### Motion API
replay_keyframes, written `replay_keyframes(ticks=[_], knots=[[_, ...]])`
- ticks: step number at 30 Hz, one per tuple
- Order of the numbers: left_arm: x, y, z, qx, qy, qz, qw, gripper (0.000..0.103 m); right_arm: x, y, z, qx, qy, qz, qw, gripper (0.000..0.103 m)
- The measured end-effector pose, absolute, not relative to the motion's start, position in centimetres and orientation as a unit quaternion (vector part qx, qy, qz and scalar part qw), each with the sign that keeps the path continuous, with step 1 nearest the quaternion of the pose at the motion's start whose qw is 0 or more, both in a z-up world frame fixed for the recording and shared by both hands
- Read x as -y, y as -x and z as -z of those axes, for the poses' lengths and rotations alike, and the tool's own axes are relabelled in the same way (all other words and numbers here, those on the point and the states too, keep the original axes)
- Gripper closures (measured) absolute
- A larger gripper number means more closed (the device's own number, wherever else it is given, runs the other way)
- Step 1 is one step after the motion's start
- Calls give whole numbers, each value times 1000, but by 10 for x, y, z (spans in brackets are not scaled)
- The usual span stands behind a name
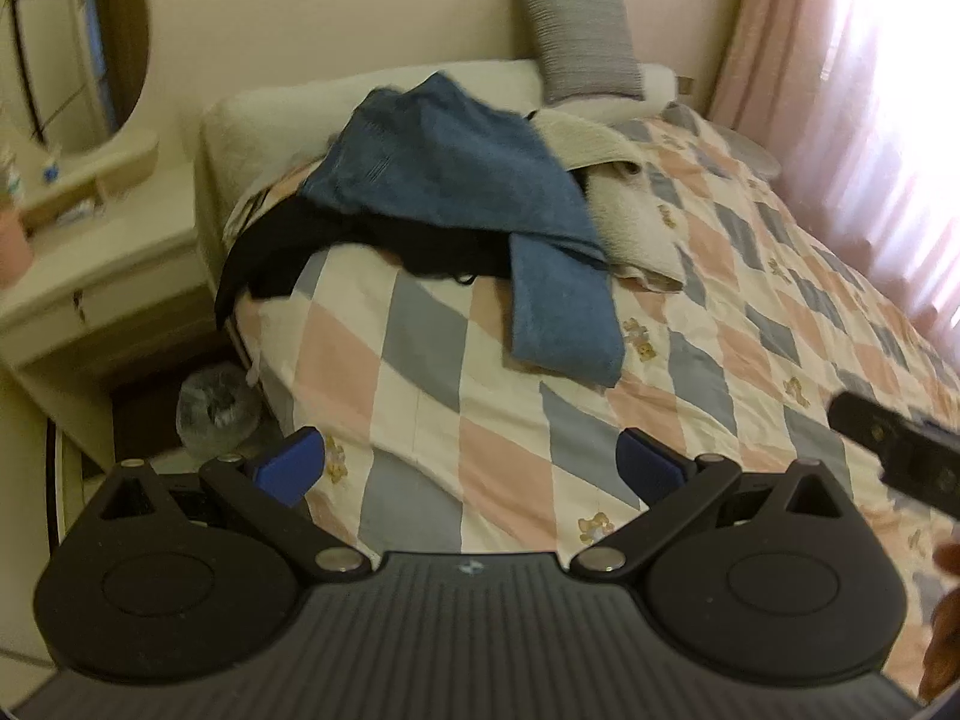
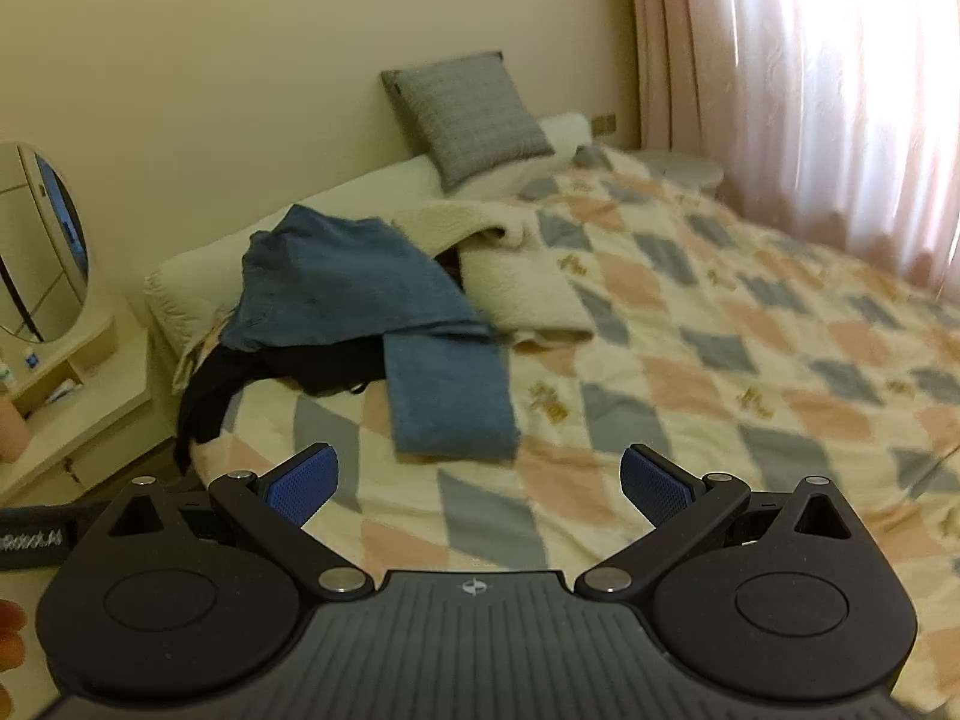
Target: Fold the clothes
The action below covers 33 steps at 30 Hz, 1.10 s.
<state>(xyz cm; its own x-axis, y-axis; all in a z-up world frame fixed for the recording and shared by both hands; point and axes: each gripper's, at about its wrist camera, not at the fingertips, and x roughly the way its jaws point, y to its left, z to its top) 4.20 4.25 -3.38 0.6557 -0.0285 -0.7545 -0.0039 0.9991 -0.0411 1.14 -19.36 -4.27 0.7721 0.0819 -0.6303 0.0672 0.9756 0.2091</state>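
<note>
Currently both sets of fingers are spread wide with nothing between them: left gripper (image 1: 469, 462) and right gripper (image 2: 479, 483) both hang over the near part of the quilt (image 1: 480, 420), well short of the clothes. Landmark is the blue garment (image 1: 456, 180): it lies rumpled near the head of the bed, one leg-like strip trailing toward the grippers. A black garment (image 1: 270, 252) is partly under it, on the side toward the nightstand (image 1: 102, 276), and droops over the bed edge there. A cream fleece piece (image 1: 624, 210) is bunched on its other side, toward the curtain (image 1: 870, 120). None of the three lies folded; no neat stack in view, so folding looks mostly left. Open quilt runs between the blue garment and the grippers and toward the curtain, good room for spreading. A grey pillow (image 1: 579, 36) stands beyond the pile against the wall.
</note>
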Motion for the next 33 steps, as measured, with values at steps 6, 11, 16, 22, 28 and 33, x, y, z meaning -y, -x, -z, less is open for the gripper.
replay_keyframes(ticks=[6, 11, 16, 22, 28, 33], knots=[[-55, -63, 46, -434, 38, -2, 900, 1, 204, -30, 58, -359, -164, 10, 919, 0], [-46, -93, 56, -436, -12, 28, 899, 1, 212, -57, 75, -382, -194, 30, 903, 0], [-38, -143, 68, -462, -34, 39, 885, 1, 214, -87, 91, -407, -209, 46, 888, 0], [-43, -210, 82, -487, -37, 49, 871, 1, 206, -142, 113, -437, -228, 68, 868, 0], [-45, -272, 93, -498, -58, 62, 863, 1, 202, -200, 128, -456, -253, 83, 849, 0], [-48, -318, 103, -502, -74, 85, 857, 1, 198, -239, 137, -458, -252, 73, 849, 0]])
